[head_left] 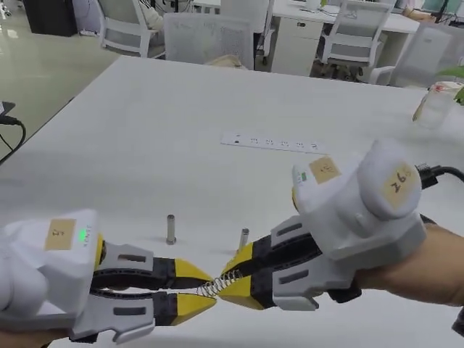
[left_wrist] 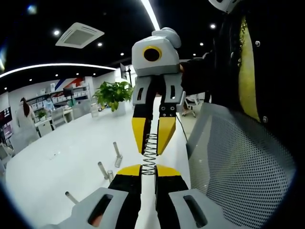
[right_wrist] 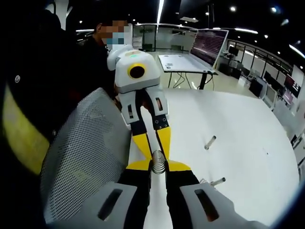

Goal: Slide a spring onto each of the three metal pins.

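A thin coiled steel spring is strung between the two tools, low over the white tabletop. The left gripper, with black jaws and yellow tips, has its jaws together on one end. The right gripper, of the same make, pinches the other end. In the left gripper view the coil runs straight from that gripper's own tips to the opposing tips. Its long axis lies roughly level, from gripper to gripper, while the short grey metal pins stand upright on the table. One pin rises just behind the right gripper's tips, and another pin stands further left, beyond the left gripper. The right gripper looks closer to a pin. The spring probably has to be tipped upright, open end down, above that pin before it can slide on.
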{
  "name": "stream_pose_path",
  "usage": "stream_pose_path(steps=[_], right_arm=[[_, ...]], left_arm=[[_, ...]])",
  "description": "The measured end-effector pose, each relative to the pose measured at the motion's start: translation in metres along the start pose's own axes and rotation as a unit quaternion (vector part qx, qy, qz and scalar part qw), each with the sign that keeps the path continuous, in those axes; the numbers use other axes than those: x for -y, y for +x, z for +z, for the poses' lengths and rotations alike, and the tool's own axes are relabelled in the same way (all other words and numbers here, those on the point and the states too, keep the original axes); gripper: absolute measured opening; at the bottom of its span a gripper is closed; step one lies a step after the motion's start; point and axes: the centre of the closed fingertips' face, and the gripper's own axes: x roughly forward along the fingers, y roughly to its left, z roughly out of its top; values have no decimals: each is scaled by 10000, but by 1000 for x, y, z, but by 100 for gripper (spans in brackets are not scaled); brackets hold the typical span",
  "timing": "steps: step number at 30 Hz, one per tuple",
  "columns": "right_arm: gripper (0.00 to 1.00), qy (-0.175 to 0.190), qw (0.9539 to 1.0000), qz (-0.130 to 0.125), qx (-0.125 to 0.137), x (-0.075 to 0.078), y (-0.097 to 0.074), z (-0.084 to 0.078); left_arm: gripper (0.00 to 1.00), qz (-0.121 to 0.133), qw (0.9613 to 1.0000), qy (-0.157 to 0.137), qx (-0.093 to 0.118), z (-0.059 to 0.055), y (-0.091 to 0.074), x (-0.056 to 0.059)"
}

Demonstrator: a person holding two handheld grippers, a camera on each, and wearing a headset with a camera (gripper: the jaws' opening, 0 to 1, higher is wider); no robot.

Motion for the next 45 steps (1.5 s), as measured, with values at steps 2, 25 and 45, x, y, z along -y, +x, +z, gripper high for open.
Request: stream_pose_path(steps=[2,25,45], right_arm=[[8,-69,9999,15,-74,0,0,1],[8,-990,9785,632,-1694,4,-8,-1],[8,-1178,9668,742,-2142,8,-14,-3]], left_arm=[[2,0,10000,15,-9,0,1,0],[2,-73,9999,49,123,5,14,-4],[2,-109,9997,83,201,11,23,-6]])
